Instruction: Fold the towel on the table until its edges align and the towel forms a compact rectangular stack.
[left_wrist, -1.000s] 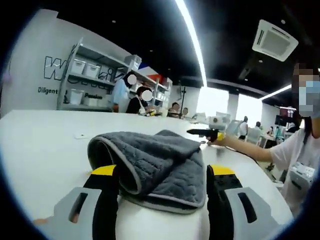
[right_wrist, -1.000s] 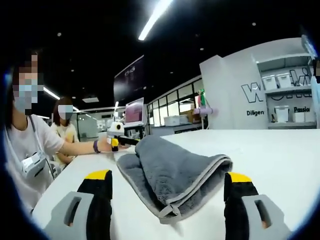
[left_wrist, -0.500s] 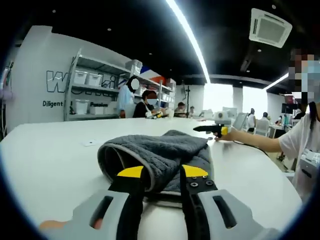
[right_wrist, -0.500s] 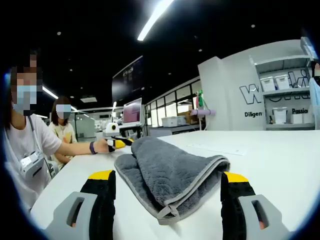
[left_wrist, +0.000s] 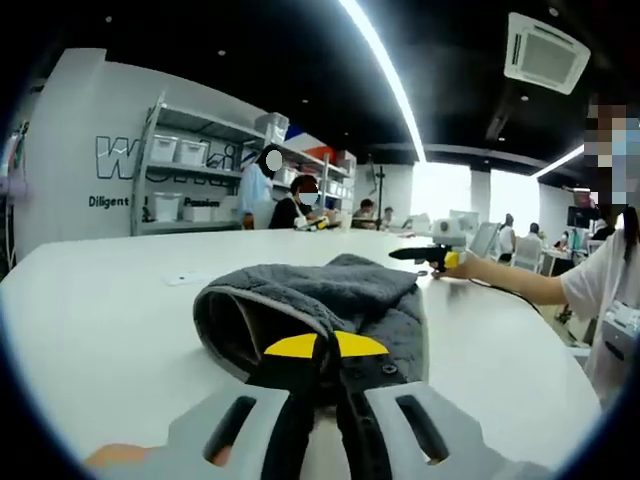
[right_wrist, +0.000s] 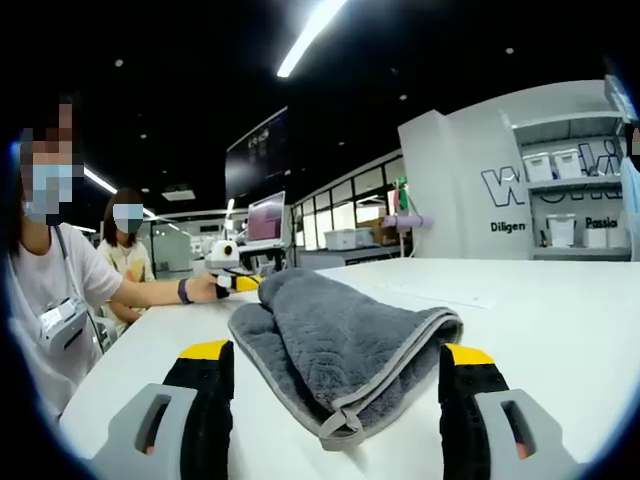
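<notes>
Left gripper view: the left gripper has jaws together, pinching the grey towel edge just ahead on the table.

Right gripper view: the right gripper has jaws wide apart, the towel's corner between them. Judgement: grip its hem before lifting both evenly.

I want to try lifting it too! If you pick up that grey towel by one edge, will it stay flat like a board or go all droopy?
Probably droopy: the grey towel already slumps in soft, rounded folds on the table. It looks thick and plush, so it's likely light but bulky. The left gripper pinching one edge would likely lift just that layer.
</notes>
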